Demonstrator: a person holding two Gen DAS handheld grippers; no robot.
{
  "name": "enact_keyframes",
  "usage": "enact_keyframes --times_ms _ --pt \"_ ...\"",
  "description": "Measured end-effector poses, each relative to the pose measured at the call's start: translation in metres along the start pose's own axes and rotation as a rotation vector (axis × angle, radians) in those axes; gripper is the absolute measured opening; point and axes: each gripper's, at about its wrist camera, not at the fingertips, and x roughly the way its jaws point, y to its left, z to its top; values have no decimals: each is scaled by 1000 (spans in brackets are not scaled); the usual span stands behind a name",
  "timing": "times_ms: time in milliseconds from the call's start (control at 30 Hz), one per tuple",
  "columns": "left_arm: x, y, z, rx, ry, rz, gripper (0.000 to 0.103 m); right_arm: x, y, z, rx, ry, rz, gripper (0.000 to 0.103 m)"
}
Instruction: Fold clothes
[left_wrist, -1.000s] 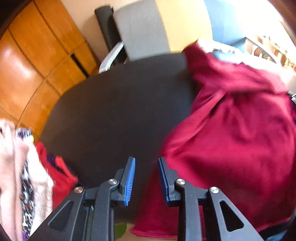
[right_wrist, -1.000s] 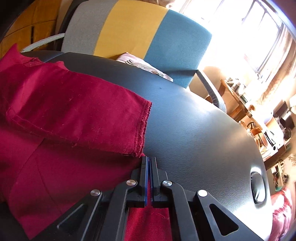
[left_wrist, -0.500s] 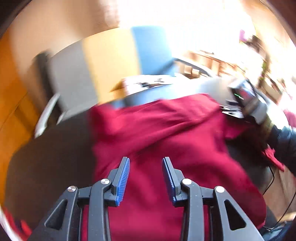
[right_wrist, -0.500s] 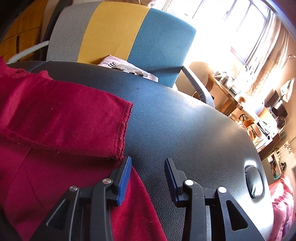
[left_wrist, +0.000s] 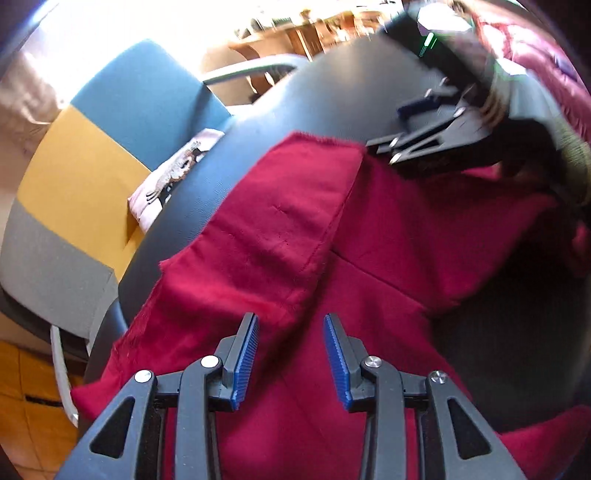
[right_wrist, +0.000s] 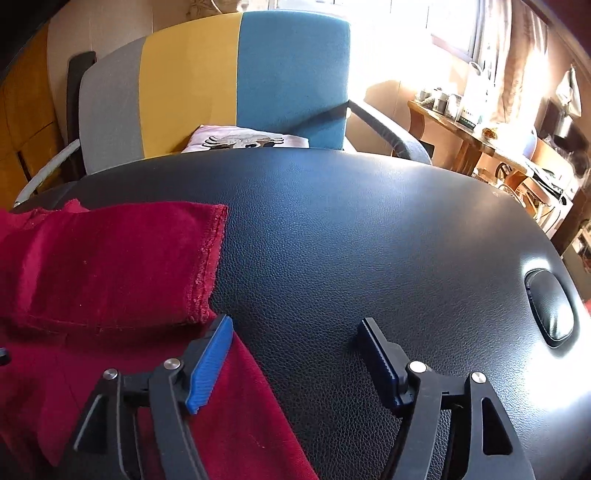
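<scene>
Since the earlier frames the left gripper (left_wrist: 291, 350) has swung off the bare part of the table and across to the red garment (left_wrist: 369, 236), and the right gripper (right_wrist: 295, 354), which was clamped on the cloth's edge, has let go; its jaws have just been opening and nothing sits between them now. The garment lies spread on the black padded table (right_wrist: 369, 229), w/ one sleeve (right_wrist: 122, 262) folded across the body, cuff edge pointing toward the bare tabletop. So, judging by the lie of things, one sleeve fold looks done; the rest is left: other side, then body folds, plus more clothes if the pile is still waiting (not in view now). Left jaws stand partly open, approx. halfway, hovering over the cloth near the sleeve's shoulder end; whether the tips touch the fabric I can't tell, but nothing is pinched between the blue pads. Right jaws are wide; the left-hand pad sits at the garment's edge just by the cuff corner, the other over bare table, no grip. In the left view the right gripper shows blurred beyond the cuff end. A striped armchair (right_wrist: 221, 81) w/ a cushion (right_wrist: 243, 138) stands behind the table.
</scene>
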Motion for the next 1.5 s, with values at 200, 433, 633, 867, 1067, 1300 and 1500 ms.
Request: enact_keyframes --times_ms 200,433,633,867,1067,1300,1500 --pt "16 31 -6 -183 -55 -111 9 0 -3 -1 17 -5 -3 75" --pt "-34 113 -66 -577 -238 -191 8 1 -3 -2 20 -3 -19 79" --pt "-61 216 -187 -967 -245 -39 8 -1 -3 -4 17 0 -33 82" --pt "-76 305 -361 -1436 7 281 9 -2 -3 -4 4 4 -60 86" --pt "-104 298 -411 -1584 3 376 15 -2 -3 -2 -8 7 -78 88" --pt "-82 207 -331 -1131 -59 232 17 -8 5 9 -70 32 -151 88" --pt "-32 143 -286 -947 -36 99 17 -86 66 15 -153 -64 132 77"
